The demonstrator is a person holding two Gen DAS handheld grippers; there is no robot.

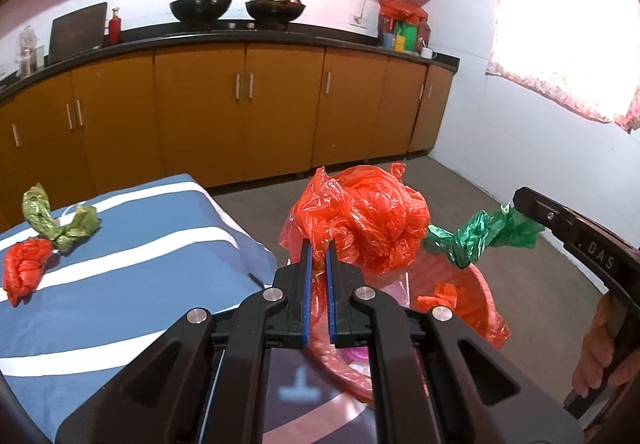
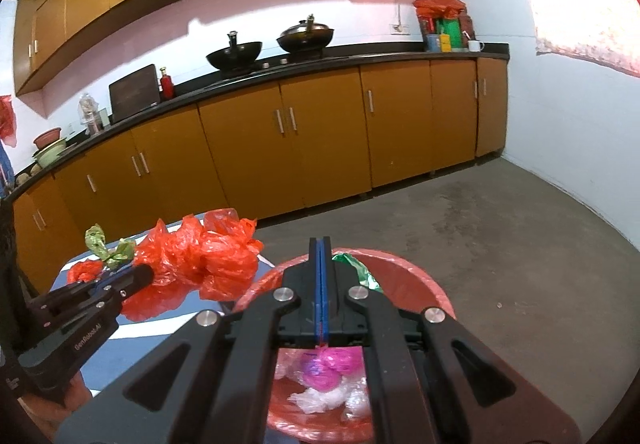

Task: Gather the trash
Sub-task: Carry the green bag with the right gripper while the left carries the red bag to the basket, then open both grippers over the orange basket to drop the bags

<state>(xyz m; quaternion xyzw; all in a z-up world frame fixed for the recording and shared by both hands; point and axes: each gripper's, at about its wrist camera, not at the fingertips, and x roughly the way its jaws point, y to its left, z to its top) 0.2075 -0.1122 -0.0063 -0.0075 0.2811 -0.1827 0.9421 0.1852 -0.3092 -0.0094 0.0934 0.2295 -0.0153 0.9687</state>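
My left gripper (image 1: 319, 244) is shut on a crumpled red plastic bag (image 1: 372, 219), which hangs beside the table above the near rim of a red-lined bin (image 1: 480, 308). My right gripper (image 1: 522, 203) comes in from the right, shut on a green plastic bag (image 1: 480, 232) held over the bin. In the right wrist view the right gripper (image 2: 321, 242) is shut, with the green bag (image 2: 356, 268) peeking past its fingers above the bin (image 2: 420, 276). The left gripper (image 2: 146, 274) holds the red bag (image 2: 208, 260) at the left.
A blue striped cloth covers the table (image 1: 140, 244); on it lie an olive green bag (image 1: 60, 224) and a small red bag (image 1: 26, 268). Pink trash (image 2: 324, 364) and clear plastic lie in the bin. Brown cabinets (image 2: 320, 143) line the far wall beyond grey floor (image 2: 500, 244).
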